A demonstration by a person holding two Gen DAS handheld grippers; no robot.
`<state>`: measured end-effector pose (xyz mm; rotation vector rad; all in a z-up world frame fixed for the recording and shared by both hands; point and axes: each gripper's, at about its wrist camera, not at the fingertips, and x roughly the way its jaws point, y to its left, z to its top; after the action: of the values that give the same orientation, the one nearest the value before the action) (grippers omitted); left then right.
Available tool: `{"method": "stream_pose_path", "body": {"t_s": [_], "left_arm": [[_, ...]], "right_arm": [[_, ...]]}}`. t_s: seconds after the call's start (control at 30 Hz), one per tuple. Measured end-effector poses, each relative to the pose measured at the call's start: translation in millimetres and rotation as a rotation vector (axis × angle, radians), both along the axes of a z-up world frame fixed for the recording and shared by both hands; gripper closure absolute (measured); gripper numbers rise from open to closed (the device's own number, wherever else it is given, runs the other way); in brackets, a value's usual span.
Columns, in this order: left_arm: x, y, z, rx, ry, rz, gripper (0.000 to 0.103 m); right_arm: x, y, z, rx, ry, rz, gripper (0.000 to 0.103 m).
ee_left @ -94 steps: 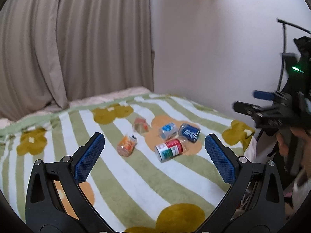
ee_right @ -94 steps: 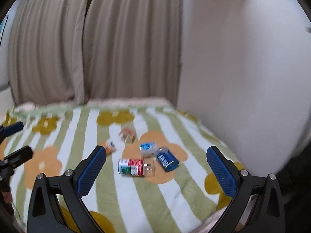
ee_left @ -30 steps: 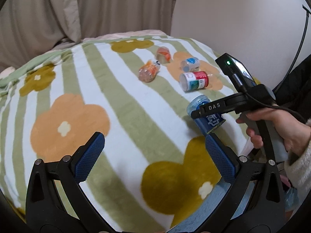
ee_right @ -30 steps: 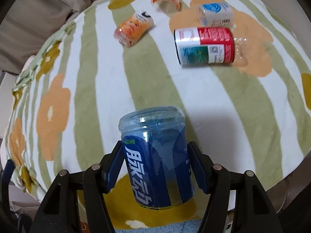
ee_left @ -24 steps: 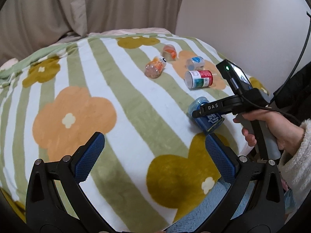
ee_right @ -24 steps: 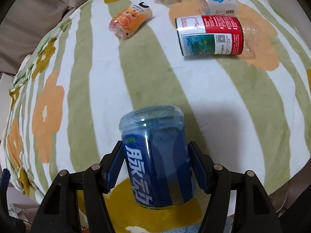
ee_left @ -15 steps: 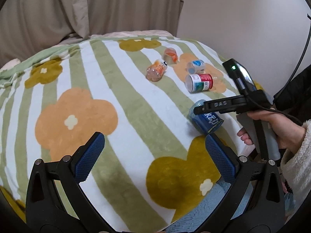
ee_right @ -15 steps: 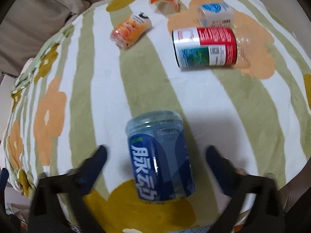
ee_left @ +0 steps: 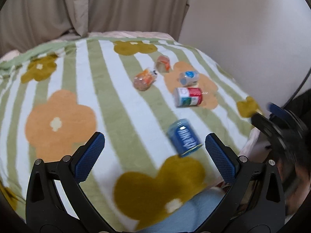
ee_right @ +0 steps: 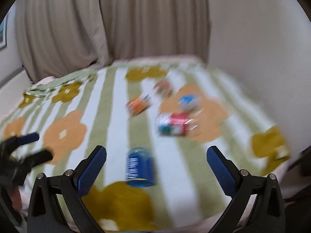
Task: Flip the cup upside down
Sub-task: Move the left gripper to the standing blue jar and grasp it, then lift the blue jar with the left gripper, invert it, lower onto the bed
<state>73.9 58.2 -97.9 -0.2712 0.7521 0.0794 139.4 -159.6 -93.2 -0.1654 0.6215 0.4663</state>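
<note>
The blue-labelled cup (ee_left: 183, 137) (ee_right: 140, 167) rests on the striped blanket (ee_left: 120, 116) near its front edge, leaning slightly, closed end up and rim down. Nothing holds it. My left gripper (ee_left: 154, 136) is open, above and short of the cup, with nothing between its fingers. My right gripper (ee_right: 156, 149) is also open and empty, drawn back from the cup. In the left wrist view the right gripper (ee_left: 279, 120) is a blur at the right edge. In the right wrist view the left gripper (ee_right: 27, 145) shows at the far left. Both views are motion-blurred.
Further back on their sides lie a red-and-green labelled cup (ee_left: 188, 97), a small white-and-blue cup (ee_left: 188, 77), an orange cup (ee_left: 144, 79) and a small orange-rimmed cup (ee_left: 162, 64). A wall (ee_left: 243, 38) rises to the right, and curtains (ee_left: 97, 5) hang behind. The blanket's edge drops away front right.
The right gripper was shut on the blue cup; it has opened, let go and pulled back and up. The cup now rests free on the blanket. The left view has shifted slightly.
</note>
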Motion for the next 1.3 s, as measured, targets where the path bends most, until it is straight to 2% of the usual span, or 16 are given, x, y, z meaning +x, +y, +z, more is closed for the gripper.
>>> {"method": "stream_pose_path", "body": {"t_s": [0.1, 0.2, 0.27, 0.33, 0.43, 0.63, 0.83, 0.9, 0.97, 1.0, 1.1, 1.23, 1.3], "left_arm": [[28, -20, -2, -0.021, 0.04, -0.021, 0.0], [64, -36, -14, -0.042, 0.114, -0.054, 0.0], [96, -44, -35, -0.072, 0.226, -0.054, 0.0], [124, -49, -59, -0.124, 0.339, -0.04, 0.0], [150, -54, -89, -0.135, 0.449, 0.003, 0.001], [177, -56, -125, -0.111, 0.568, 0.063, 0.005], [189, -55, -147, -0.152, 0.637, 0.092, 0.023], [192, -54, -152, -0.171, 0.645, 0.09, 0.024], [193, -53, -154, -0.187, 0.644, 0.08, 0.035], [195, -55, -155, -0.187, 0.648, 0.076, 0.035], [194, -61, -144, -0.129, 0.615, 0.048, 0.035], [176, -76, -108, -0.032, 0.403, -0.017, 0.035], [156, -84, -91, 0.048, 0.231, -0.052, 0.035]], "right_arm": [[-42, -32, 21, 0.018, -0.204, -0.071, 0.0], [-66, -57, 29, 0.051, -0.277, -0.094, 0.0], [-75, -68, 29, 0.065, -0.301, -0.101, 0.0], [-82, -77, 23, 0.085, -0.309, -0.1, 0.0], [-87, -86, 11, 0.139, -0.285, -0.087, 0.0], [-93, -105, -11, 0.181, -0.252, -0.083, 0.0], [-90, -121, -23, 0.22, -0.217, -0.088, 0.0], [-89, -124, -26, 0.222, -0.212, -0.089, 0.0], [-88, -127, -29, 0.222, -0.208, -0.092, 0.0], [-87, -128, -30, 0.225, -0.203, -0.093, 0.0], [-86, -132, -33, 0.234, -0.196, -0.095, 0.0], [-87, -138, -30, 0.255, -0.208, -0.103, 0.0], [-88, -140, -31, 0.267, -0.208, -0.105, 0.0]]}}
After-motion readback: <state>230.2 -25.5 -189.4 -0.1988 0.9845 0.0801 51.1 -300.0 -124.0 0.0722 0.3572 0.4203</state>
